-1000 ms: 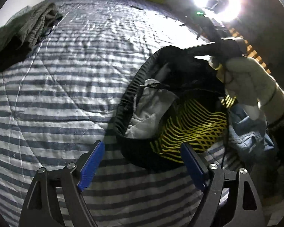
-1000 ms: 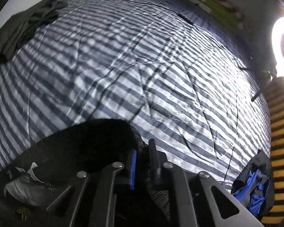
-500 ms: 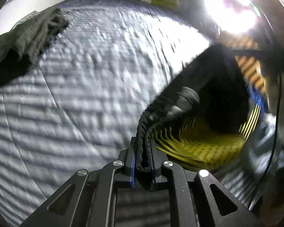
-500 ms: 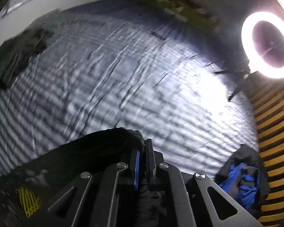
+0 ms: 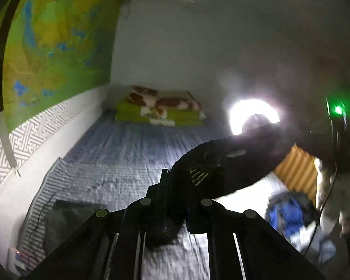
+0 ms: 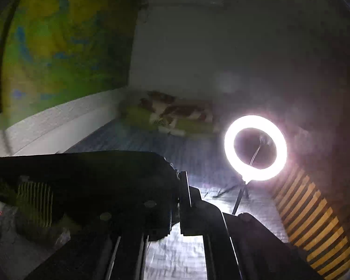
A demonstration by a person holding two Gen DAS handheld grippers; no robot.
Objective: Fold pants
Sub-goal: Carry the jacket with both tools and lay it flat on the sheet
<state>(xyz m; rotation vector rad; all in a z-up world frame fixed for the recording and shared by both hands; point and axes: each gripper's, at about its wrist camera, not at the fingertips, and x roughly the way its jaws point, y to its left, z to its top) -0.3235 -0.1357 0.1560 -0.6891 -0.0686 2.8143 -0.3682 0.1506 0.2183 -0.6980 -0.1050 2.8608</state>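
Note:
The pants (image 5: pixel 224 163) are black with a yellow line pattern inside the waist. Both grippers hold them up above the striped bed (image 5: pixel 119 158). My left gripper (image 5: pixel 175 182) is shut on the waistband at its left end, and the cloth stretches away to the right. In the right wrist view my right gripper (image 6: pixel 179 186) is shut on the other end of the waistband, with the pants (image 6: pixel 81 177) spreading to the left. The legs hang below, out of sight.
A bright ring light (image 6: pixel 255 148) on a stand is at the bed's right side. A green and brown folded blanket (image 5: pixel 161 110) lies at the far end. Dark folded clothes (image 5: pixel 65 221) lie at left, a blue heap (image 5: pixel 289 212) at right. A wall (image 5: pixel 35 46) runs along the left.
Both grippers have risen and tilted up, lifting the pants off the bed. One second ago the left gripper was open in front of the waistband; it then shut on it.

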